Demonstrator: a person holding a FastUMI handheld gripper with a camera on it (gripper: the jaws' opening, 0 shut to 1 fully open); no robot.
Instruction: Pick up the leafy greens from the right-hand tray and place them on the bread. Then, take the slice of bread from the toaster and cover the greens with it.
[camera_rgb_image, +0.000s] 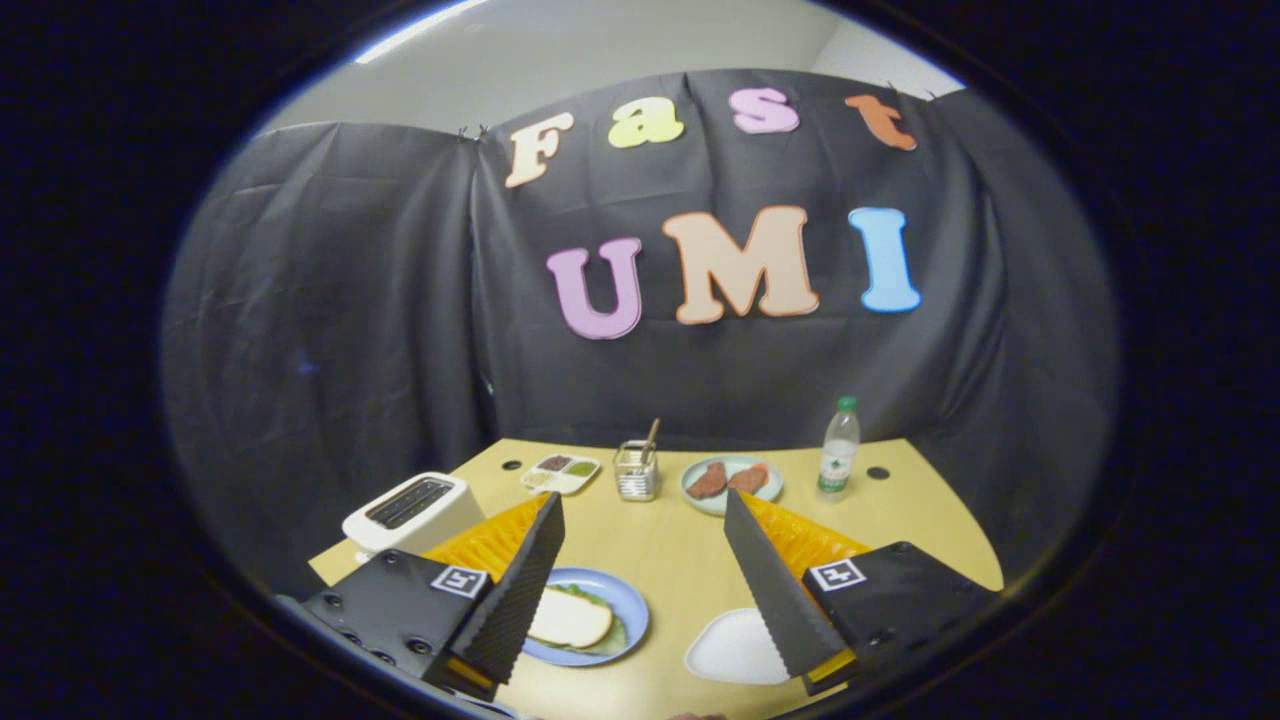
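a: where do we see the gripper?

b: held high above the table, fingers spread wide with nothing between them.

a: and the bread?

b: a bread slice lies on the blue plate by the left finger, greens peeking from under it. the white tray sits by the right finger, the toaster beyond the left.

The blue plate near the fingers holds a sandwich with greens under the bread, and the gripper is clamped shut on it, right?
Not quite. In the gripper view the gripper is open and holds nothing. The blue plate does hold bread over greens, beside one finger.
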